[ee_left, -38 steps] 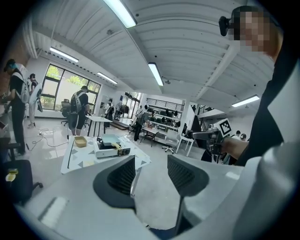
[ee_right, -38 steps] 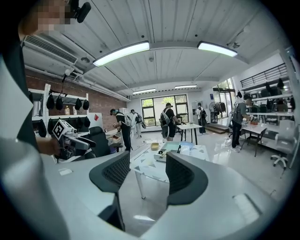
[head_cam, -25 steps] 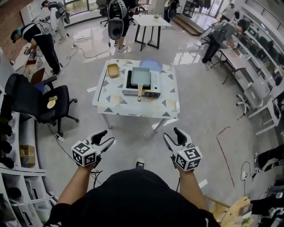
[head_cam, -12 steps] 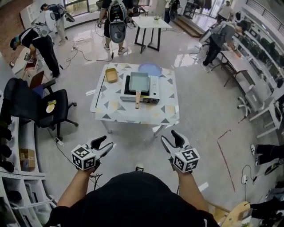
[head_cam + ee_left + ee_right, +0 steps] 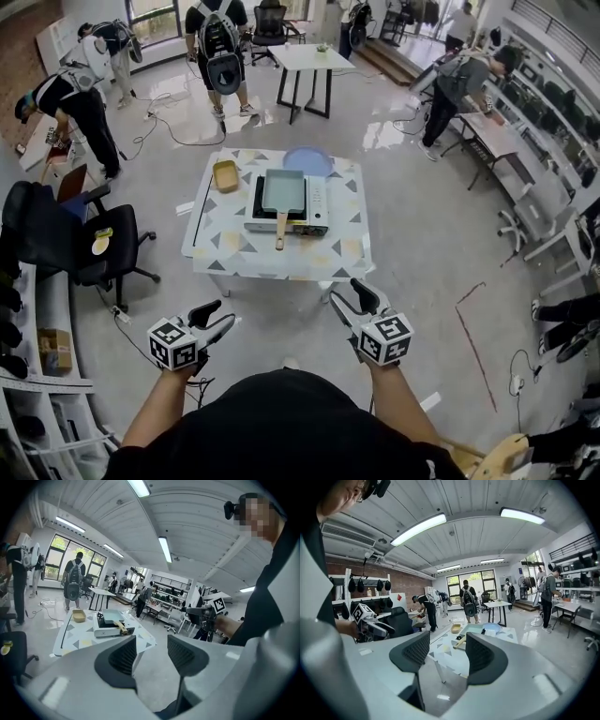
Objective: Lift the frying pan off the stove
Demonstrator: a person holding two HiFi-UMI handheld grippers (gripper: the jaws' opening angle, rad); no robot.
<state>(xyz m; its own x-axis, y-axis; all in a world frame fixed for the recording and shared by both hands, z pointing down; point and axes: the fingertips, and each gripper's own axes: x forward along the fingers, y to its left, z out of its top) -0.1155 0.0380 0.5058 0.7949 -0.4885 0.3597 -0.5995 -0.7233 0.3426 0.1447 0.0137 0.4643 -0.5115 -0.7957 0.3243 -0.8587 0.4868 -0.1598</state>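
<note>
Head view: pan (image 5: 284, 190) on stove (image 5: 317, 203), nothing in it; tray (image 5: 225, 174) left of stove, plate (image 5: 307, 160) behind; left gripper (image 5: 220, 316) and right gripper (image 5: 347, 295) well short of stove. Left gripper view: jaws apart, empty. Right gripper view: likewise released, empty.

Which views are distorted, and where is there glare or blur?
Head view: wide-angle bending at the edges, window glare on the floor, pan sharp. Left gripper view: strong fisheye with dark corners, windows very bright. Right gripper view: same fisheye, ceiling lamp blown out.
</note>
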